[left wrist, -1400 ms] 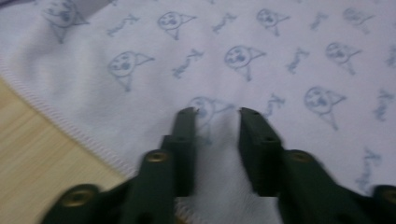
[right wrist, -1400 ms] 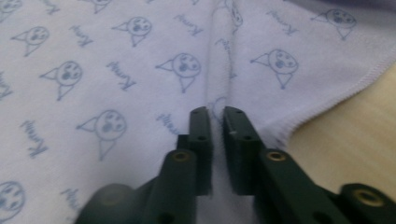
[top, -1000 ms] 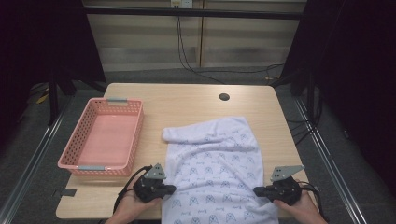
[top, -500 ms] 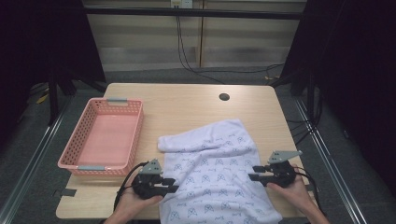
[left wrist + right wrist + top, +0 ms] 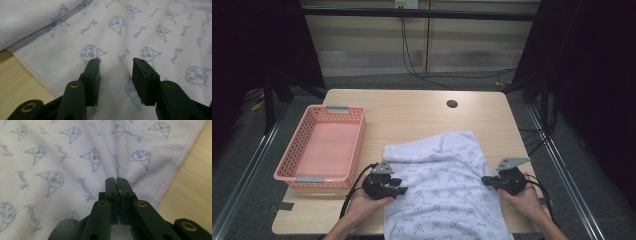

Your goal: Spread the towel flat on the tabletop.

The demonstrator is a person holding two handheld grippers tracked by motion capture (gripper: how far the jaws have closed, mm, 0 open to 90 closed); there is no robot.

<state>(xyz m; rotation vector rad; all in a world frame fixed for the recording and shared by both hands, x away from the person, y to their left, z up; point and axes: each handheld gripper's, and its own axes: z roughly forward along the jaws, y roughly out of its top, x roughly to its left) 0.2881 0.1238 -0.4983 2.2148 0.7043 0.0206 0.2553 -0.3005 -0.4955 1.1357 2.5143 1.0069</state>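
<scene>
We see the pink basket waiting empty at the left of the worktop. Our left tool has just been opening over the printed towel, nothing pinched. Our right tool has just clamped a fold near the hem; its own view shows puckers the high view misses.

Left tongs have just been opening, jaws apart; right tongs pinched closed, both held low.

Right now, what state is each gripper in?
Left gripper: open, jaws just widening over the towel.
Right gripper: shut, pinching a fold of towel.
</scene>
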